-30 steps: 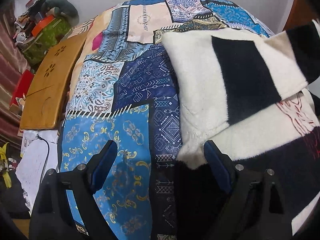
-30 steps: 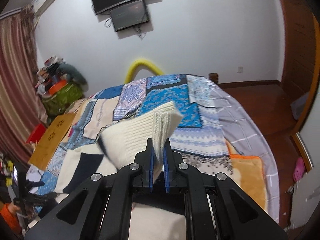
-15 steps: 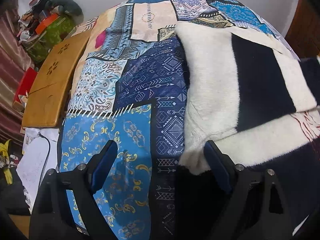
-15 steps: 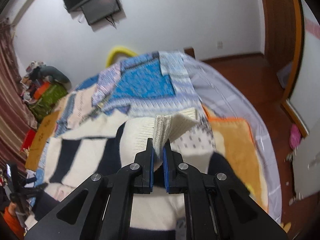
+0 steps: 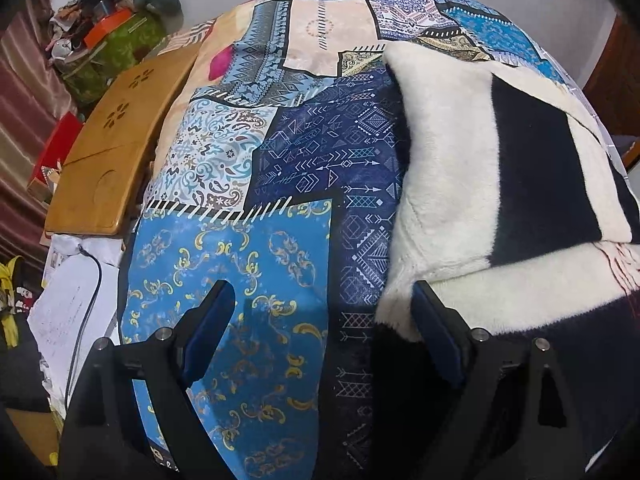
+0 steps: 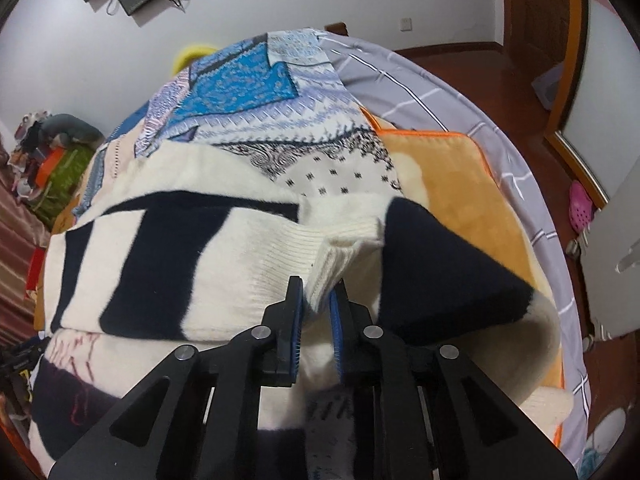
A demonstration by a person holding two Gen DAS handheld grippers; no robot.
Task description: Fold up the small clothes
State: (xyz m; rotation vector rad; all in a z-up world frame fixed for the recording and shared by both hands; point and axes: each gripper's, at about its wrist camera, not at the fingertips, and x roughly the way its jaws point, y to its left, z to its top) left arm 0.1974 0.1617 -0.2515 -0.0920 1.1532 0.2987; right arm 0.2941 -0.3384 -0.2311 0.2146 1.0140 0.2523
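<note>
The sweater [image 6: 224, 248] is cream with broad black bands, with a thin red drawing on one cream band. The bedspread [image 5: 256, 168] is a patchwork of blues: navy with white arrows, bright blue with gold scrolls, pale paisley. Beside it lie an orange-edged tan blanket [image 6: 460, 184] and a grey sheet [image 6: 420, 80] with white lines.
</note>
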